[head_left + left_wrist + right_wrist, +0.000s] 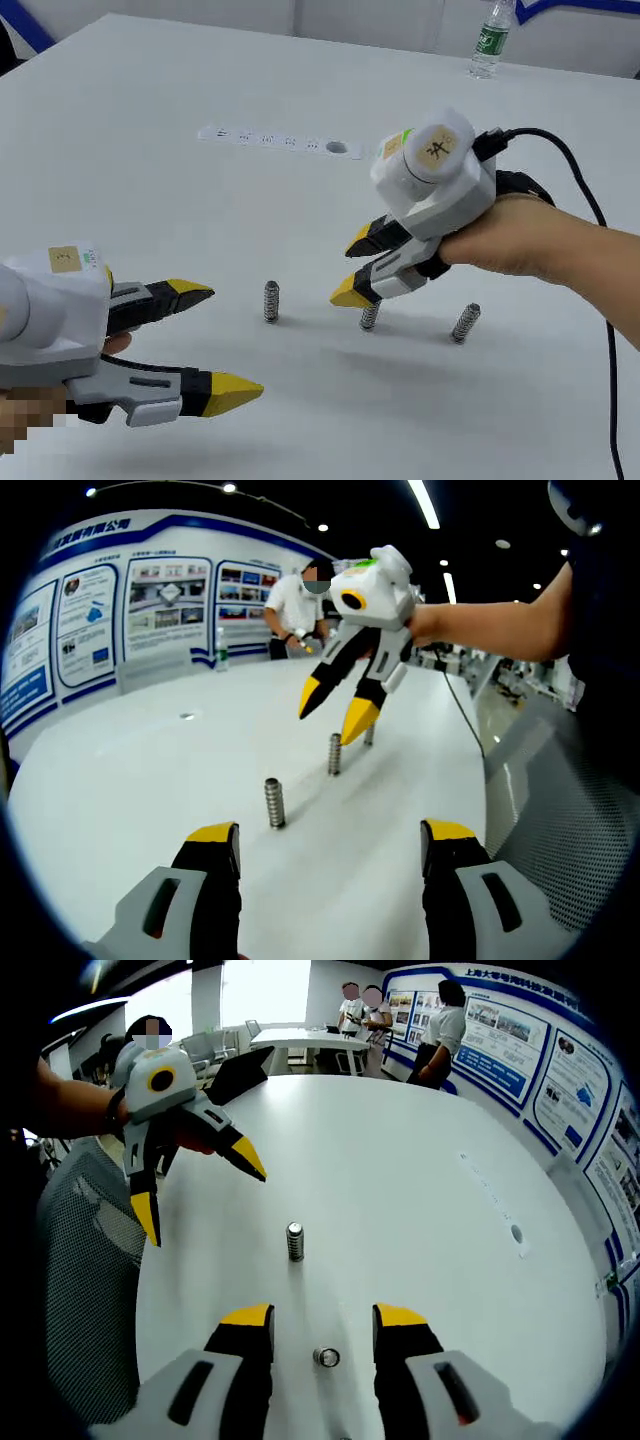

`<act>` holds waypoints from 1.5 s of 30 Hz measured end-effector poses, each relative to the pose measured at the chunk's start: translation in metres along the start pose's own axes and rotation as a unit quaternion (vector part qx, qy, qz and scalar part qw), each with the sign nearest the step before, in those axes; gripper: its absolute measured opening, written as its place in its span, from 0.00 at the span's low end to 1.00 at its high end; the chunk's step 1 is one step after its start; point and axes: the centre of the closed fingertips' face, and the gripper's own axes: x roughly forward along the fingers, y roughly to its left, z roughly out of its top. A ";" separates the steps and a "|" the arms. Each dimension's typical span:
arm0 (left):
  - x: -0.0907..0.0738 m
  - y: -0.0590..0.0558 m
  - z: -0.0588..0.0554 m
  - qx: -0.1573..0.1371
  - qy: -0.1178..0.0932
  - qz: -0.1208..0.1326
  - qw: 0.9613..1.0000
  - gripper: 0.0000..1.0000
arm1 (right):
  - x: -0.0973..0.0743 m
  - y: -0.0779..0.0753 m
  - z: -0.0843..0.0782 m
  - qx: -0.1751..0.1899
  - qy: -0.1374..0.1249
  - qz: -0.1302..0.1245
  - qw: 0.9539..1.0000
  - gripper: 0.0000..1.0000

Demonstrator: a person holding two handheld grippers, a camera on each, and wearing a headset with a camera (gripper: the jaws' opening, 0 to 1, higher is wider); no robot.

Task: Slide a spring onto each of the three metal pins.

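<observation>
The left claw (230, 340), at eight o'clock in the head view, gapes wide and empty; the right claw (345, 272), near centre, is half open, gripping nothing, its lower tip just above the middle spring (370, 316); the left spring (271, 300) at its nine o'clock and the leaning right spring (465, 322) at three stand on the table (300, 80); all three pins look sleeved, so little seems left. Left gripper view: own jaws wide, touching nothing; the row of three recedes toward one o'clock. Right gripper view: own jaws half open; the middle spring sits end-on between them at six o'clock, seemingly untouched.
</observation>
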 end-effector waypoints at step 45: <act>0.000 0.003 0.004 0.004 0.000 0.005 1.000 0.81 | -0.084 0.002 -0.096 0.122 -0.146 -0.107 0.976 0.68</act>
